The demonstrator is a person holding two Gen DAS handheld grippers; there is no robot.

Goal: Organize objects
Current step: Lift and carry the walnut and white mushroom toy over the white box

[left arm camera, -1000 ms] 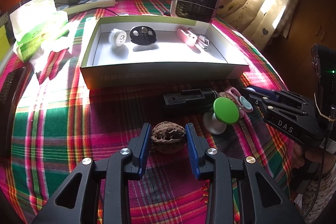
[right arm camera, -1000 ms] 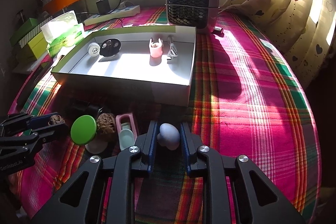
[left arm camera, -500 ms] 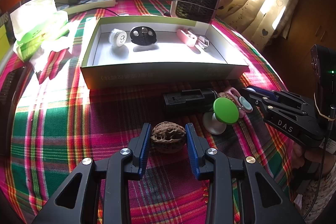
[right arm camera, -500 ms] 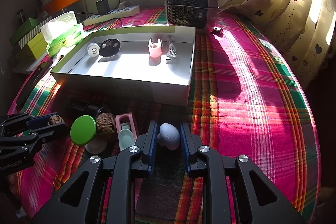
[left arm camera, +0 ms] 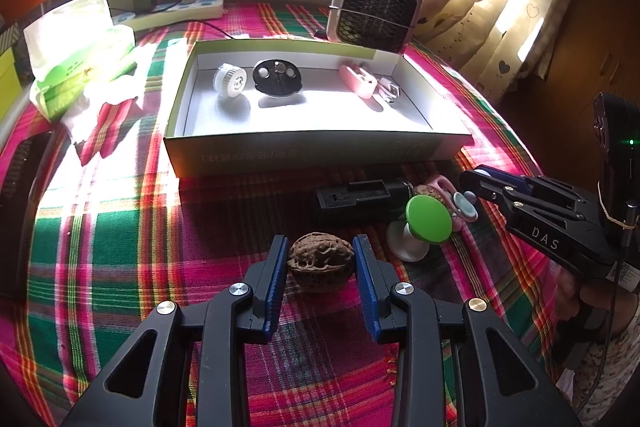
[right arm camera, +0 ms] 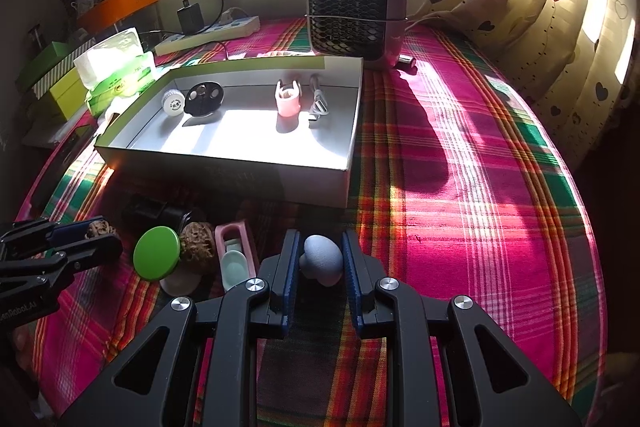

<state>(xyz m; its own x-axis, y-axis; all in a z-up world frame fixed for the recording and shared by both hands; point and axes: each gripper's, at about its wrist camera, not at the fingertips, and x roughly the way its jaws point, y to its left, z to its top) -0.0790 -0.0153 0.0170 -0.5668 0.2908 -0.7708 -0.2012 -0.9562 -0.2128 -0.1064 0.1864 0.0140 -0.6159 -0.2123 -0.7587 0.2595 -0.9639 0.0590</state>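
Your left gripper (left arm camera: 320, 259) clamped the walnut (left arm camera: 321, 261), right gripper (right arm camera: 319, 259) the grey egg-shaped piece (right arm camera: 322, 259); both sat just before the box (left arm camera: 320, 153), straight ahead.

Brown wrinkled walnut (left arm camera: 321, 261) on plaid cloth; pale grey-blue egg-shaped piece (right arm camera: 323, 259) likewise (both before box).
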